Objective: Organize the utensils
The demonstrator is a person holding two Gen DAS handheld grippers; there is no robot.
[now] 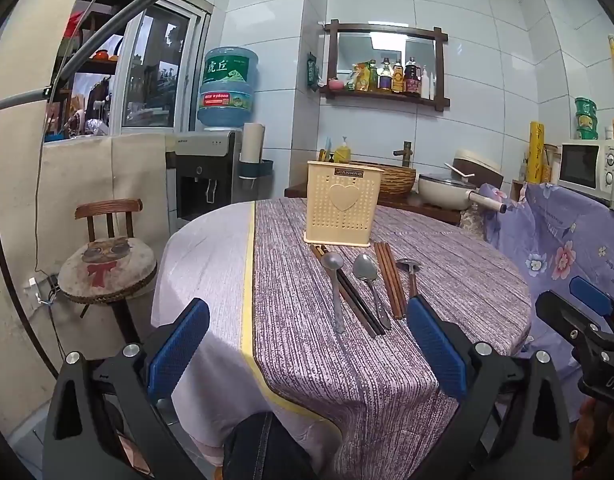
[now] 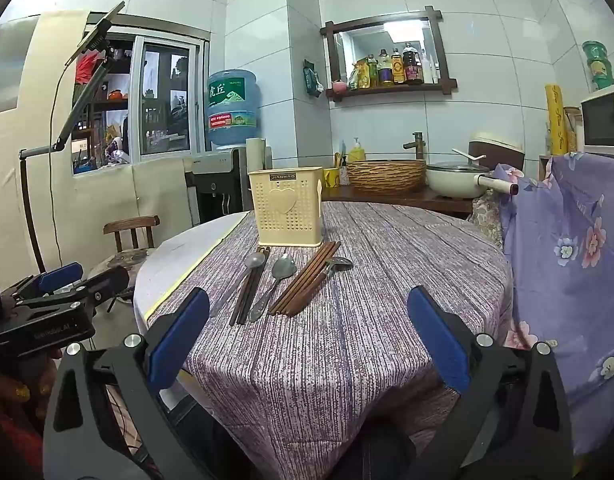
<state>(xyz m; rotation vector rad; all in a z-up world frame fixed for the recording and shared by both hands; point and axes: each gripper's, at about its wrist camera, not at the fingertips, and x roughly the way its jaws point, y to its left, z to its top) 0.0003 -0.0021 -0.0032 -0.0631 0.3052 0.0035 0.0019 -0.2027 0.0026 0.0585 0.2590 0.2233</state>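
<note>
A cream perforated utensil holder (image 1: 341,204) (image 2: 287,208) with a heart on its front stands upright on the round table. In front of it lie a grey spoon (image 1: 336,288) (image 2: 249,268), dark chopsticks (image 1: 357,300) (image 2: 249,292), a second metal spoon (image 1: 369,280) (image 2: 277,280), brown wooden chopsticks (image 1: 389,280) (image 2: 305,280) and a wooden-handled spoon (image 1: 410,274) (image 2: 335,266). My left gripper (image 1: 307,344) hovers open at the table's near edge, short of the utensils. My right gripper (image 2: 309,340) is open too, empty, over the near cloth.
A purple striped cloth (image 2: 367,320) covers the table, with a white and yellow band (image 1: 227,264) at left. A small stool (image 1: 107,264) stands left of the table. A flowered cloth (image 2: 575,272) hangs at right. A counter behind holds a woven basin (image 2: 387,176) and a pot (image 2: 455,180).
</note>
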